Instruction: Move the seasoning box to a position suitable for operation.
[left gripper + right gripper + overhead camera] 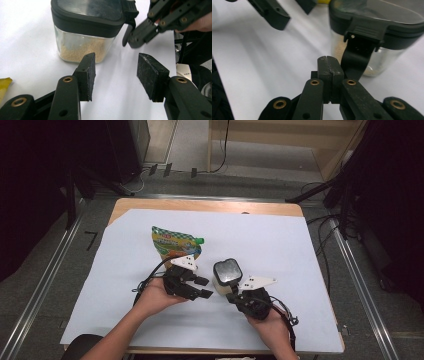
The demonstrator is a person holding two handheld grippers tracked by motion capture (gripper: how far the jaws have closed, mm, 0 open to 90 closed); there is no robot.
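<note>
Left gripper [116, 75] jaws released beside jar [87, 32]; right gripper [329, 72] jaws clenched empty at jar latch [359, 47].

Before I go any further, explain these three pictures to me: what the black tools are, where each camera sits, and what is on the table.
No robot here: a person holds a hand-operated gripper in each hand. The wide picture is taken from above the person's side of the table. In it, the left gripper and the right gripper both point toward a clear jar with a black lid.

The other two pictures come from cameras riding on the grippers, each looking along its own black jaws. In the left gripper view its jaws stand apart with nothing between them, and the jar, holding pale grains at the bottom, sits just beyond. In the right gripper view its jaws are pressed together, empty, right by the lid's black latch.

On the white sheet also lies a green and yellow pouch. Nothing is held.
</note>
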